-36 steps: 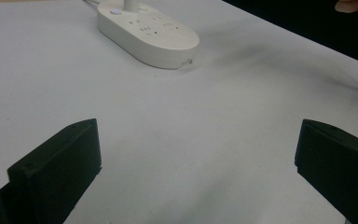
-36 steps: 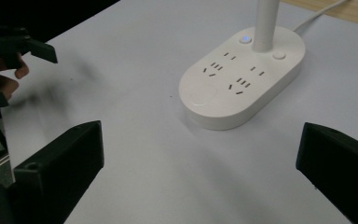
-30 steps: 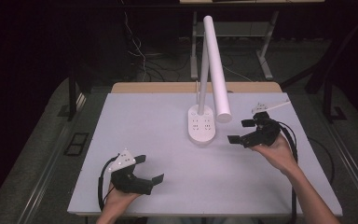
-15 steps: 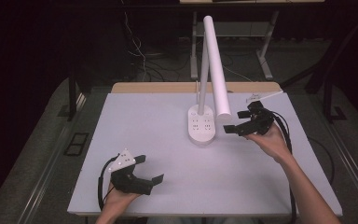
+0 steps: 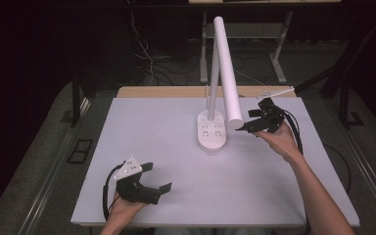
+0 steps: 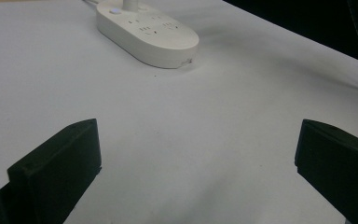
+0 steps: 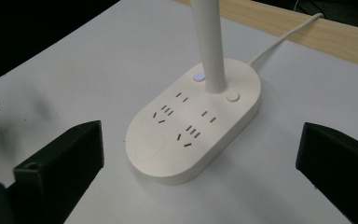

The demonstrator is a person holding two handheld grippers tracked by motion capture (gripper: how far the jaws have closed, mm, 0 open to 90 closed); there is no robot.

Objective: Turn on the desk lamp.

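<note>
A white desk lamp stands mid-table, its oval base point(image 5: 212, 133) carrying several sockets and a long tube head point(image 5: 227, 73) slanting down to the right. My right gripper point(image 5: 248, 121) hovers open just right of the tube's lower end, apart from it. In the right gripper view my right gripper point(image 7: 196, 158) looks down on the base point(image 7: 193, 126), the stem point(image 7: 209, 42) and a blue-lit button point(image 7: 198, 76). My left gripper point(image 5: 156, 177) rests open near the front left with nothing held. The left gripper view has my left gripper point(image 6: 191, 154) facing the base point(image 6: 149, 35) across bare table.
The white tabletop point(image 5: 152, 127) has a wooden strip point(image 5: 161, 91) along its far edge. The lamp's white cable point(image 7: 279, 42) runs off the back. Dark floor, cables and table legs lie beyond.
My right gripper has moved up and to the left, closer to the lower end of the lamp's tube. The left gripper has stayed put.
</note>
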